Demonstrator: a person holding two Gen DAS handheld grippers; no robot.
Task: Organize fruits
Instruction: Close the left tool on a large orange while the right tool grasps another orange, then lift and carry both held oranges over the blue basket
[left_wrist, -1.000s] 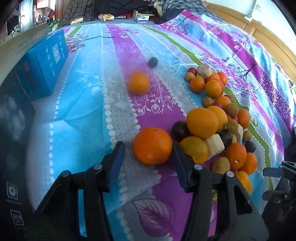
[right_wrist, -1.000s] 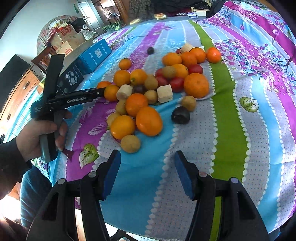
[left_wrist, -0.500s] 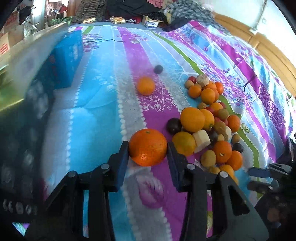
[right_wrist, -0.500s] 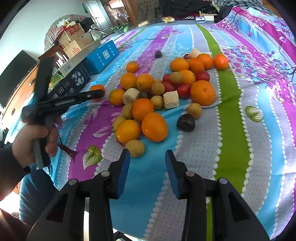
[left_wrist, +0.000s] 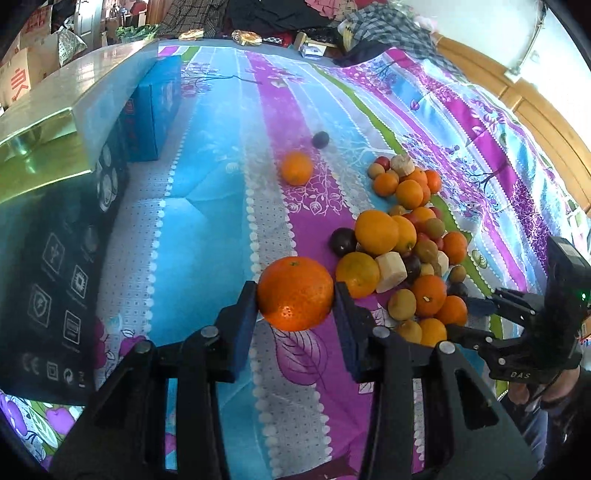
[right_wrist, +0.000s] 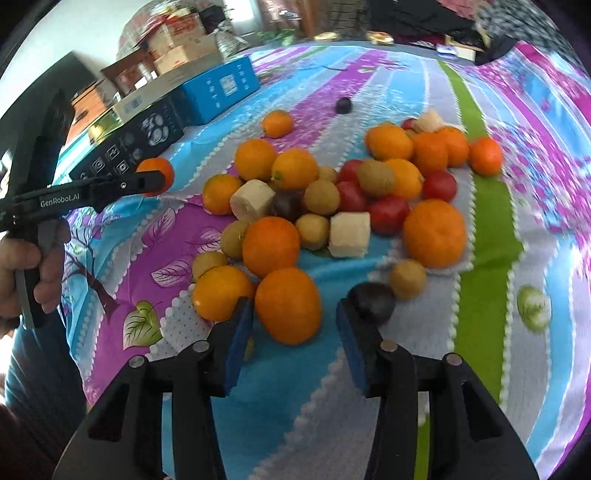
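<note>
The left gripper (left_wrist: 295, 295) is clamping an orange (left_wrist: 295, 293); the right gripper (right_wrist: 294, 314), jaws just widening, is straddling another orange (right_wrist: 288, 304), seemingly untouched, background blurred.

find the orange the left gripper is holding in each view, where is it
Left wrist: orange at lower centre, clamped between the left gripper's pads.
Right wrist: same orange at far left, half hidden behind the gripper's tip.
Shared landmark: the blue box near the cloth's edge.
</note>
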